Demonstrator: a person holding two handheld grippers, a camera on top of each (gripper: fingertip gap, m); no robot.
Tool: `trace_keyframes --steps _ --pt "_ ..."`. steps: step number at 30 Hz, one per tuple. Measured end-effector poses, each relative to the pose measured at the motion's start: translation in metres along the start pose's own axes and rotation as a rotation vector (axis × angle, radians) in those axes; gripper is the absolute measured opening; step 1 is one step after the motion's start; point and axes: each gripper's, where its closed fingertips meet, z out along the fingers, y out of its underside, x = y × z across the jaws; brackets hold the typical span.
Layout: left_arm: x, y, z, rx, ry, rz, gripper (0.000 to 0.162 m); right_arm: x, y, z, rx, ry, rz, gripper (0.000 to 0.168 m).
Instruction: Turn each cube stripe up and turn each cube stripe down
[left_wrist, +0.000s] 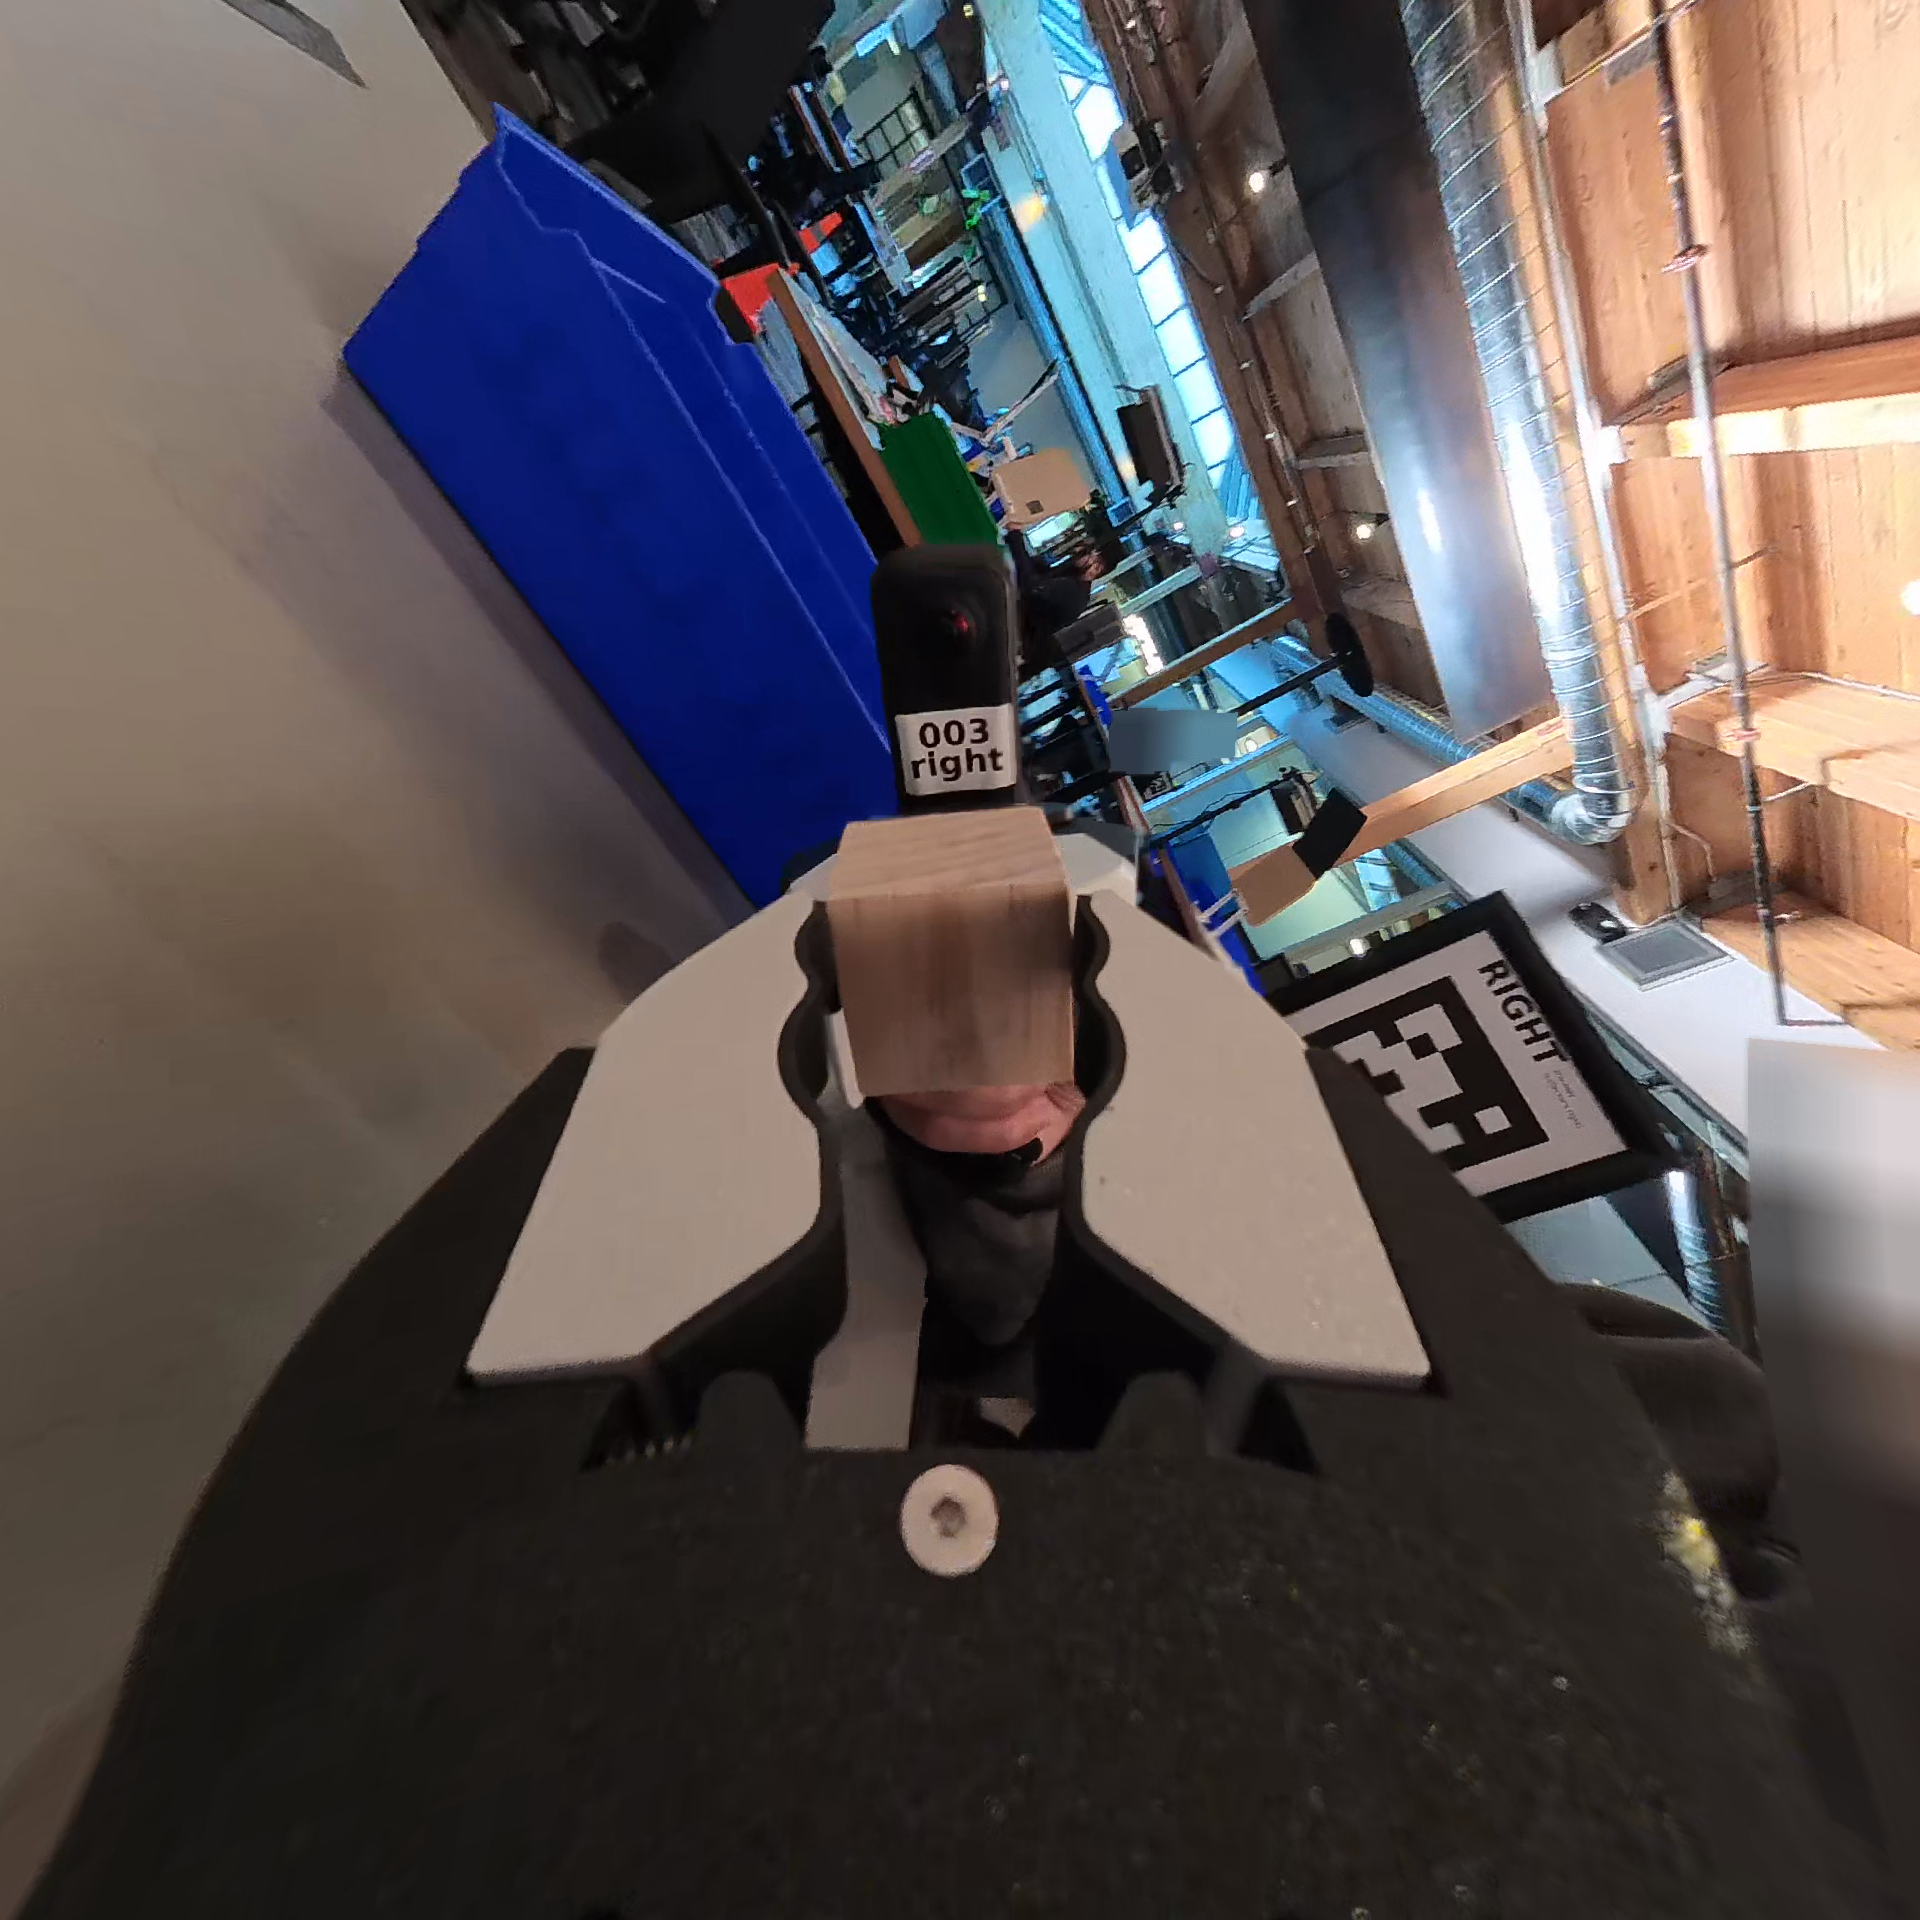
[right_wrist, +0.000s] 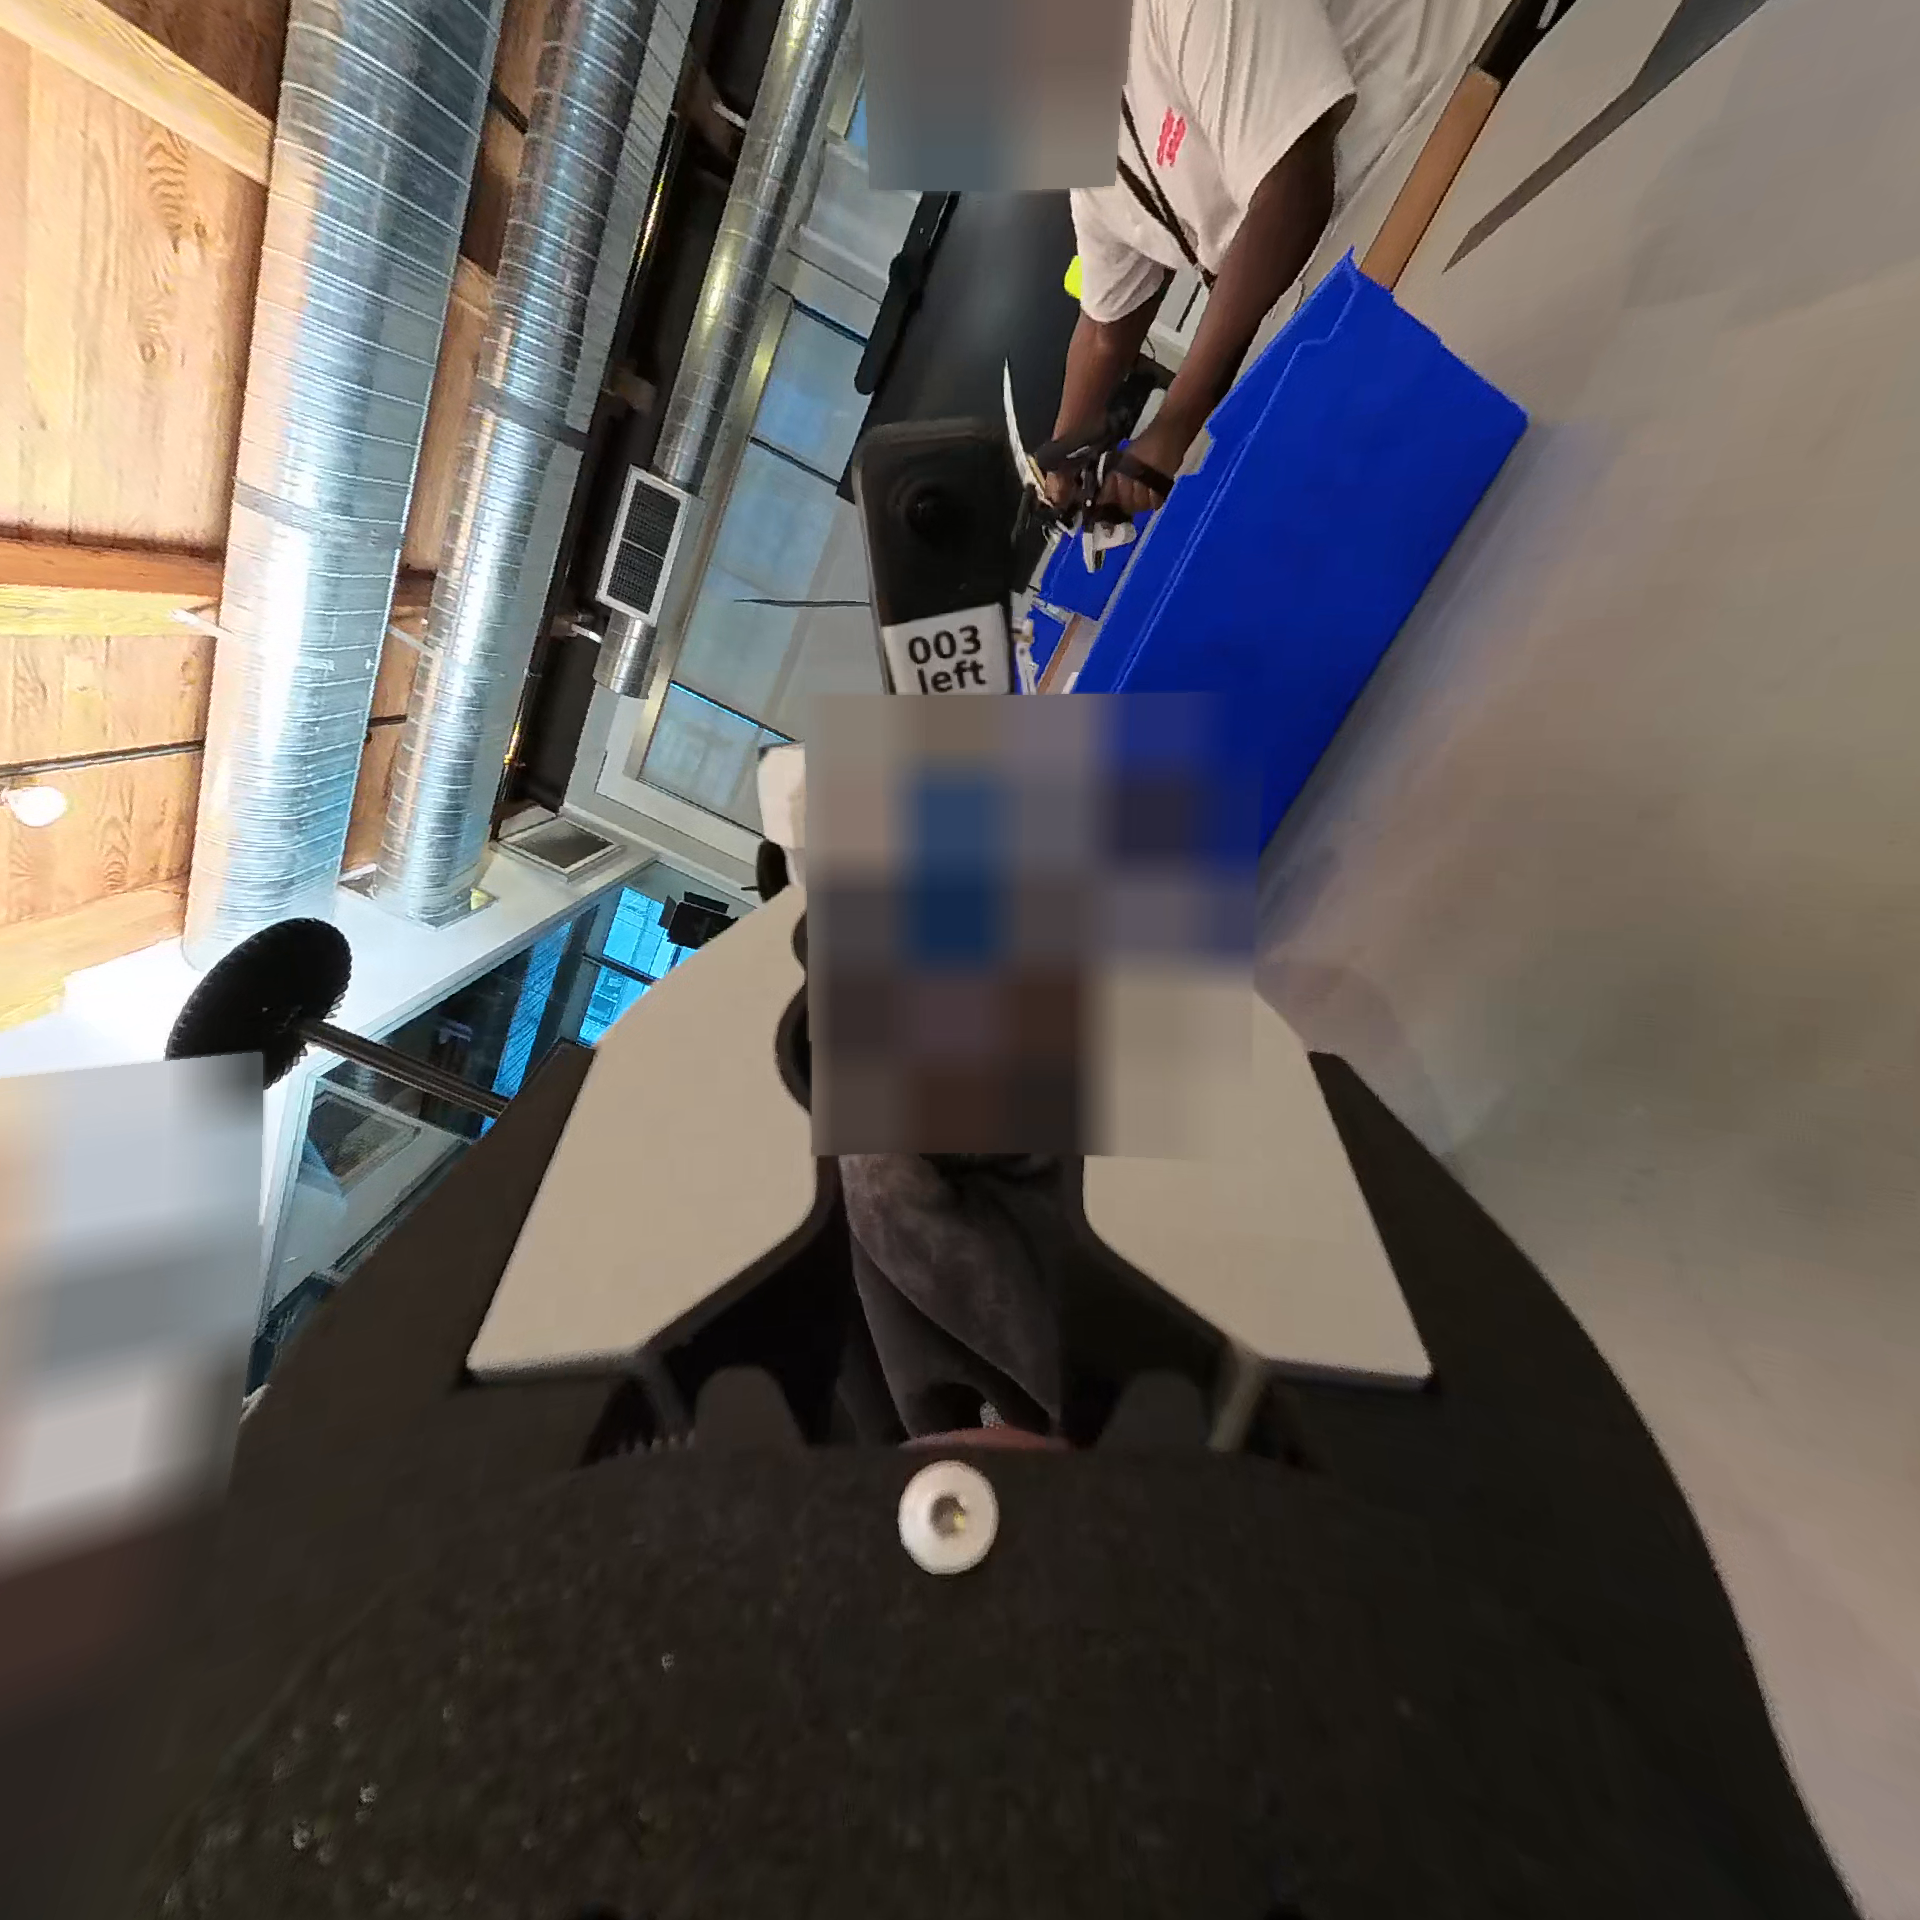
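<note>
A plain wooden cube (left_wrist: 951, 987) sits between the fingers of my left gripper (left_wrist: 951, 997), which is shut on it and holds it off the table. No stripe shows on the cube's visible faces. My right gripper (left_wrist: 951, 847) faces the left one head-on. Its grey fingers (left_wrist: 1101, 873) flank the cube's far end, and its black camera body (left_wrist: 945, 665) rises behind. In the right wrist view a mosaic patch covers my right gripper's (right_wrist: 951, 987) tips and the cube. The left gripper's camera body (right_wrist: 935, 540) shows beyond the patch.
Both views are rolled sideways. A blue bin (left_wrist: 623, 468) stands on the grey table (left_wrist: 208, 727); it also shows in the right wrist view (right_wrist: 1299, 582). A black-and-white marker board (left_wrist: 1455, 1049) lies to the right. A person (right_wrist: 1195, 208) works at a farther table.
</note>
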Motion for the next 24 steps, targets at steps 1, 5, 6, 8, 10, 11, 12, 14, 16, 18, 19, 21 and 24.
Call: trace_keyframes --steps 1,5,6,8,10,11,12,14,16,18,19,21,24 --pt "0.001 0.000 -0.003 0.004 -0.022 0.019 0.049 0.000 0.000 -0.001 -0.001 0.007 -0.002 0.045" --pt "-0.016 0.008 -0.040 0.041 -0.308 0.212 0.080 0.000 -0.003 -0.010 0.013 0.031 -0.024 0.045" --pt "-0.030 0.011 -0.058 0.053 -0.465 0.290 0.084 0.000 -0.005 -0.014 0.020 0.049 -0.036 0.044" --pt "-0.049 0.017 -0.094 0.124 -0.755 0.444 0.085 0.004 -0.007 -0.021 0.025 0.115 -0.090 0.045" --pt "-0.052 0.037 -0.114 0.182 -0.873 0.540 0.081 0.004 -0.009 -0.026 0.024 0.188 -0.164 0.044" --pt "-0.052 0.048 -0.120 0.220 -0.895 0.563 0.080 0.003 -0.011 -0.029 0.025 0.229 -0.204 0.044" --pt "-0.050 0.059 -0.121 0.243 -0.881 0.577 0.077 0.001 -0.014 -0.032 0.027 0.270 -0.249 0.044" --pt "-0.054 0.079 -0.119 0.200 -0.871 0.580 0.083 -0.009 -0.025 -0.043 0.029 0.369 -0.364 0.045" --pt "-0.052 0.086 -0.117 0.174 -0.846 0.594 0.084 -0.023 -0.052 -0.070 0.067 0.554 -0.525 0.045" --pt "-0.045 0.085 -0.112 0.170 -0.798 0.611 0.083 -0.039 -0.095 -0.120 0.161 0.823 -0.675 0.045" --pt "-0.043 0.085 -0.110 0.161 -0.784 0.615 0.083 -0.044 -0.116 -0.150 0.207 0.955 -0.706 0.044" --pt "-0.042 0.085 -0.109 0.150 -0.775 0.613 0.078 -0.037 -0.147 -0.196 0.210 1.149 -0.666 0.045" --pt "-0.045 0.087 -0.109 0.134 -0.766 0.589 0.077 0.018 -0.181 -0.243 0.101 1.367 -0.514 0.045"
